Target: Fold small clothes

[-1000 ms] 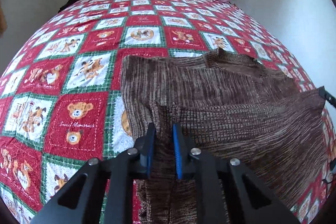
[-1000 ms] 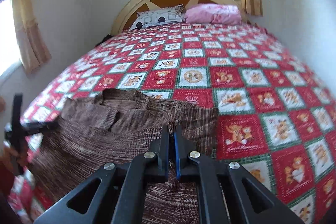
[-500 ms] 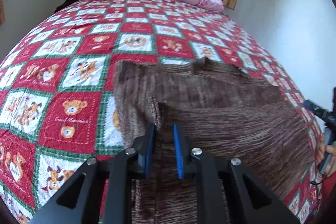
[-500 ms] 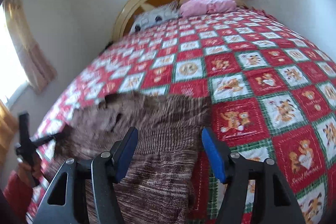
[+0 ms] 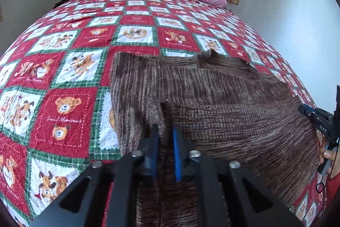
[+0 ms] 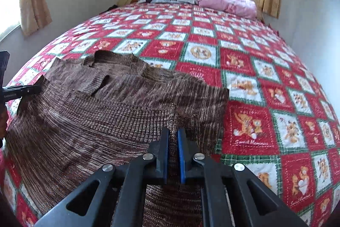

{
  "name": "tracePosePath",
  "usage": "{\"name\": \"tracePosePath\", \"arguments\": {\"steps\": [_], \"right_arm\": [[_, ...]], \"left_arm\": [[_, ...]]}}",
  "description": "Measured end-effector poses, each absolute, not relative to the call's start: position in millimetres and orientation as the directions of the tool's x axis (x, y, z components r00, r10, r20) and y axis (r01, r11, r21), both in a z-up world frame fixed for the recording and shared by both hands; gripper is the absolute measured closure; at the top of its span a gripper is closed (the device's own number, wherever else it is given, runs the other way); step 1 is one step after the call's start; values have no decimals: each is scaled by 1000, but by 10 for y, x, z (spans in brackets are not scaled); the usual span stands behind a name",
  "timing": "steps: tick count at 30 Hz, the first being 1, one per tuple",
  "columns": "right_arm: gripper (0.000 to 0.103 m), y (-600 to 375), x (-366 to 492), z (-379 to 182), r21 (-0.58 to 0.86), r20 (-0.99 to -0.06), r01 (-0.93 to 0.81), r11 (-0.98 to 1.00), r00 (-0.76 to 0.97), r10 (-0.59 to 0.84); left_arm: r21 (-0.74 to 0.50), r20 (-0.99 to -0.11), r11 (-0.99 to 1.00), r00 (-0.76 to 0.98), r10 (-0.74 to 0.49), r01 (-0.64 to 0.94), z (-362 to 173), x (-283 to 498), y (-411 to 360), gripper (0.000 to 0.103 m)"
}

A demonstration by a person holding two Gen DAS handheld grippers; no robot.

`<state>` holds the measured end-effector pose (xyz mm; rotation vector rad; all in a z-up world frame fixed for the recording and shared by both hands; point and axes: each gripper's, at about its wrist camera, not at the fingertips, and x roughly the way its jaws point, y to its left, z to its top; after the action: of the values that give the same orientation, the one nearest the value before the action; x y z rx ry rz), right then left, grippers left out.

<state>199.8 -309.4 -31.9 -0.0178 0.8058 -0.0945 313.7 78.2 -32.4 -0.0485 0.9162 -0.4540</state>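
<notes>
On the bed's quilt (image 5: 63, 112) the brown sweater (image 5: 212, 103) is lying spread flat. Each hand-held gripper, left (image 5: 165, 135) and right (image 6: 173, 137), is pinching a ridge of knit near its own side, jaws nearly closed. Since the loose knit is stretchy, a thin pinch could be slipping out mid-fold, or dragging one layer and skewing the fold.
</notes>
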Motion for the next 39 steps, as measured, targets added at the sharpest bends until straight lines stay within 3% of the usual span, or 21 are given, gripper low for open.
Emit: {"name": "tracePosePath", "arguments": {"steps": [6,12,21,29,39], "right_arm": [[96,-2979,1791,-26,-51,-629,115,992,768,-121],[96,-2708,1708,185,-164,-553,93,982,816,-170],[98,-2710,1929,512,-211,-487,120,970,848,-211],[98,-2970,2428,459,-206,-479,180,962,838,-260],[98,-3184,3001,-322,-185,-627,206,961,728,-277]], "left_arm": [[-307,-701,891,554,-450,336,-162,3050,902,97],[-287,-680,899,591,-434,331,18,3020,860,97],[-308,-655,910,632,-414,277,208,3225,922,98],[-341,-637,924,679,-364,176,208,3670,1016,98],[-240,-754,967,611,-241,85,-438,4109,830,97]]}}
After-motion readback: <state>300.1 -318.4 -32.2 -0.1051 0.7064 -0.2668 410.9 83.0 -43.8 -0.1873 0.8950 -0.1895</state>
